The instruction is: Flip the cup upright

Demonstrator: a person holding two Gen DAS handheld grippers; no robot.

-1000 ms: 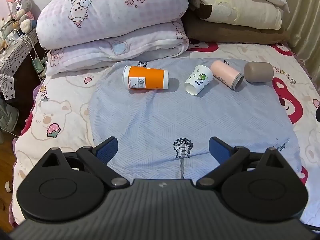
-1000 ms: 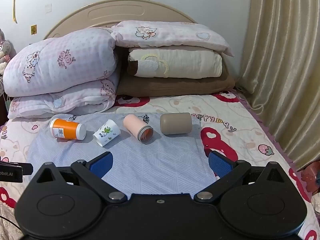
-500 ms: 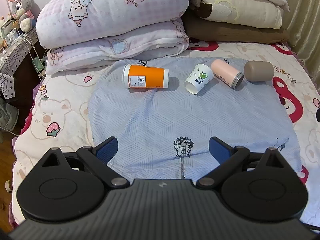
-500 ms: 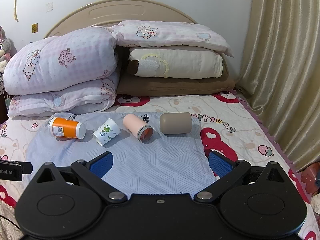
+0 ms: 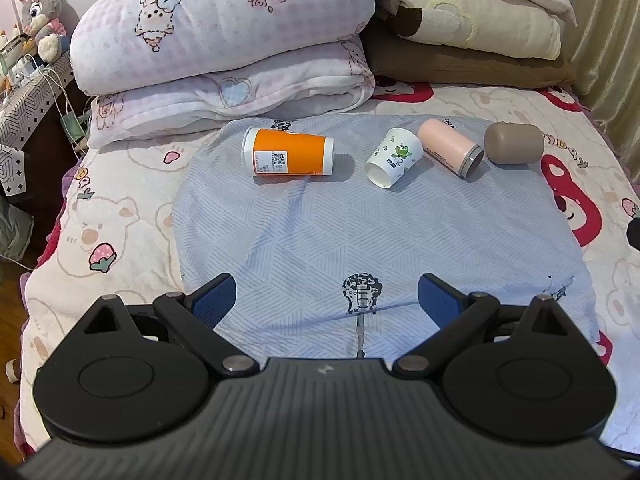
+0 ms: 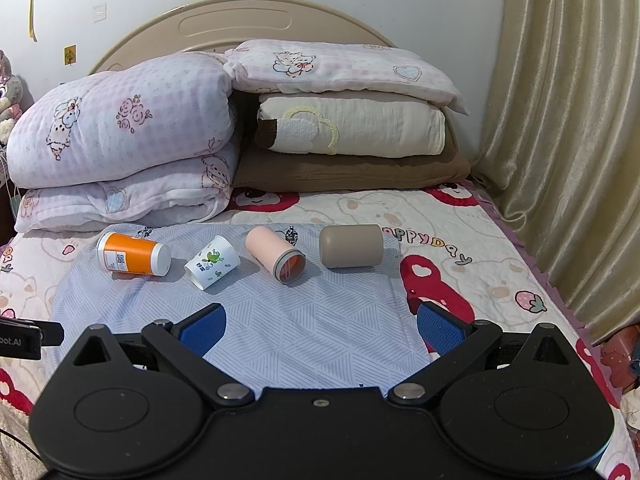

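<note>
Left wrist view: the left tongs point(image 5: 326, 296) are held wide open with nothing between the blue pads, low over a pale blue cloth point(image 5: 360, 232) spread on the bed point(image 5: 100, 220). Four cups are seen lying on their sides in a row across the far part of the cloth, well apart from the tongs. The orange cup point(image 5: 288, 152) lies farthest left, ahead and a little left of the gap between the pads. A white cup with a leaf print point(image 5: 394, 157) lies ahead and slightly right, its mouth turned toward the camera. Just beside it a pink cup point(image 5: 450, 151) is found, and a brown cup point(image 5: 514, 143) lies farthest right. Folded quilts and pillows point(image 5: 224, 28) are stacked behind the row.

Right wrist view: the right tongs point(image 6: 320, 324) are likewise spread open and grip nothing. The same row is seen beyond them: the orange cup point(image 6: 134, 254) far to the left, the white cup point(image 6: 212, 262) ahead-left, the pink cup point(image 6: 276, 254) nearly straight ahead with its opening facing the camera, and the brown cup point(image 6: 351, 245) just right of it. None is touched by either tongs.
</note>
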